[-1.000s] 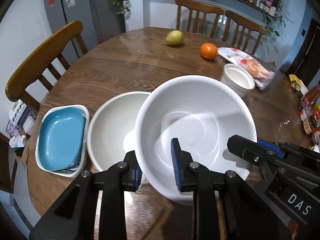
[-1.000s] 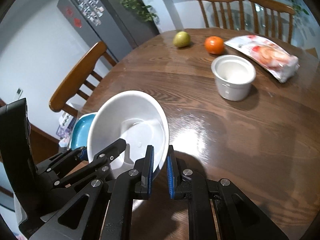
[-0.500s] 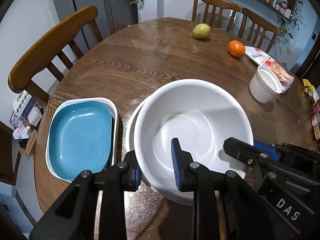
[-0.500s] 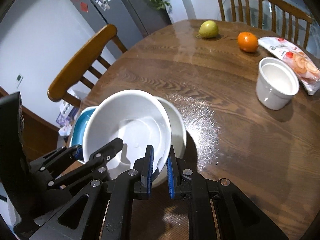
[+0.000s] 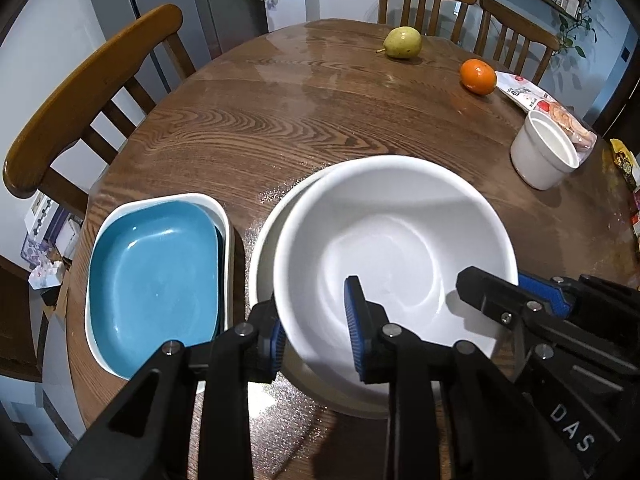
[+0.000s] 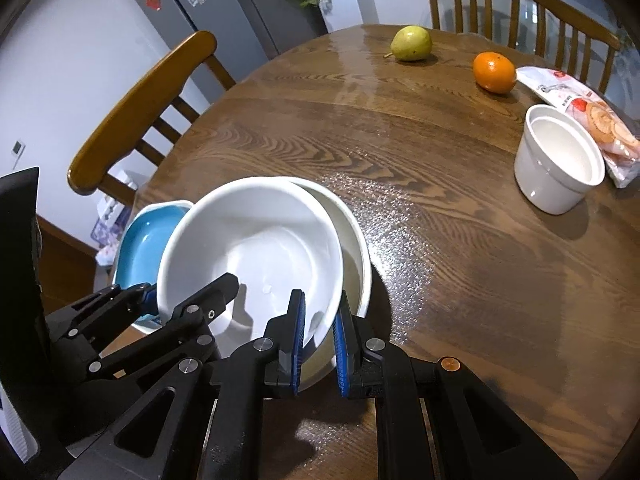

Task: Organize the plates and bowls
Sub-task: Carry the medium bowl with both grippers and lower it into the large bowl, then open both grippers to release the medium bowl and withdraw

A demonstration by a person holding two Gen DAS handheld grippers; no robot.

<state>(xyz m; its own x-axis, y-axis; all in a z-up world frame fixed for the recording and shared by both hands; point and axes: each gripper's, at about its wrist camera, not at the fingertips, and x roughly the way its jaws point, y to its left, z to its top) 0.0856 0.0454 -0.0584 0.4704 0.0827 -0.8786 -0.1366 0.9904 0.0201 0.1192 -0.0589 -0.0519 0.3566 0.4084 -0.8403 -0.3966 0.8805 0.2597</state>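
Upper white bowl (image 5: 400, 248) is held over a second white bowl (image 5: 267, 236) that sits on the tabletop (image 5: 280, 120), nearly nested, offset a bit to the right of the lower one. Both tongs are on its near rim. Left tongs (image 5: 316, 332) straddle the rim wall, one blue pad inside the bowl, one outside; jaws have just opened a little and the outside pad looks barely off the wall, so I read them as letting go. Right tongs (image 6: 318, 330) are clamped tight on the rim further along, pads pressing the wall from both sides.

Beside the bowls on the left: blue plate (image 5: 156, 276) lying in a white square dish (image 5: 224, 216), already stacked. White ramekin (image 6: 558, 160), pear (image 6: 412, 43), orange (image 6: 494, 72) and a snack packet (image 6: 580, 108) lie well apart on the far side.

Risks from here:
- With one grip loosening, the bowl hangs from one edge pinch; glazed rim could slip or pivot and drop hard into the lower bowl, chipping it.
- Bowl is off-centre; released now it may seat tilted on the lower rim and rock.
- Inner left pad could catch the rim on withdrawal and drag the stack toward the table edge.
- Lower bowl sits just beside the square dish; a sideways nudge knocks them together.
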